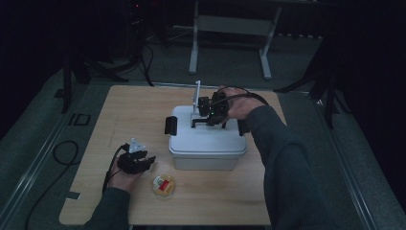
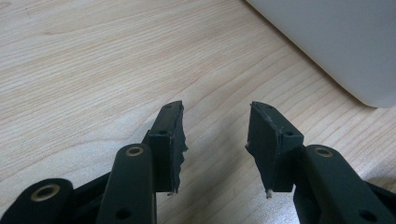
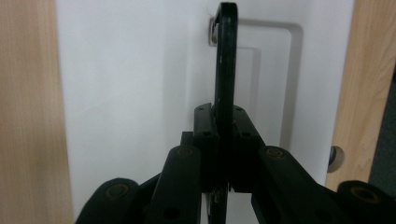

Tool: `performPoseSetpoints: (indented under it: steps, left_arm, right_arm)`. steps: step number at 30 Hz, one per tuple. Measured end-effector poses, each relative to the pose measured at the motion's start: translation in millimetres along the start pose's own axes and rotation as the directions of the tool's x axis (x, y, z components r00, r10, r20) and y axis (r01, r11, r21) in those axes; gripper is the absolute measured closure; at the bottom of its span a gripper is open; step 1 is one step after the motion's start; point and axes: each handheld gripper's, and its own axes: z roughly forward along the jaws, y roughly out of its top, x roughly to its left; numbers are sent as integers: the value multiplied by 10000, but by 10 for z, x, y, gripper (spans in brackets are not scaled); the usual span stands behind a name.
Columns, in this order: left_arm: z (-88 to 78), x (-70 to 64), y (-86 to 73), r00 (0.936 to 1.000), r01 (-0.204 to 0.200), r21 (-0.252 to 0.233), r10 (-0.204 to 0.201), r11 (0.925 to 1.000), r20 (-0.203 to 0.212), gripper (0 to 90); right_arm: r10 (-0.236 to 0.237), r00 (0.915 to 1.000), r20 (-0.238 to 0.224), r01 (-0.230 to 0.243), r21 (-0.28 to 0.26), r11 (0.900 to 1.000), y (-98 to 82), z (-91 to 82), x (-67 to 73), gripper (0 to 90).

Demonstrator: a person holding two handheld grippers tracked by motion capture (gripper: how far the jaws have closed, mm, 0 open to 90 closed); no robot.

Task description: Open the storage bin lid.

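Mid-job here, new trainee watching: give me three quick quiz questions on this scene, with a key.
1. True or false: the right gripper is clamped on the black handle of the white box.
2. What lies between the left gripper's jaws? A) a small round container B) nothing, bare wooden table C) the handle
3. Which hand is nearer the small round container?

Key: 1 true; 2 B; 3 the left hand.
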Motion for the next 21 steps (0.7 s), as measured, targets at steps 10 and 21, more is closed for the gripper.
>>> performPoseSetpoints:
  steps: [10, 21]
  left_arm:
    - [2, -3, 0, 10000, -6, 10, 6, 10000, -11, 558]
    - [2, -3, 0, 10000, 0, -9, 0, 10000, -17, 558]
  right_arm:
    - [46, 9999, 129, -45, -12, 10000, -39, -61, -1, 843]
    - [97, 9997, 209, -96, -53, 9999, -97, -109, 1, 843]
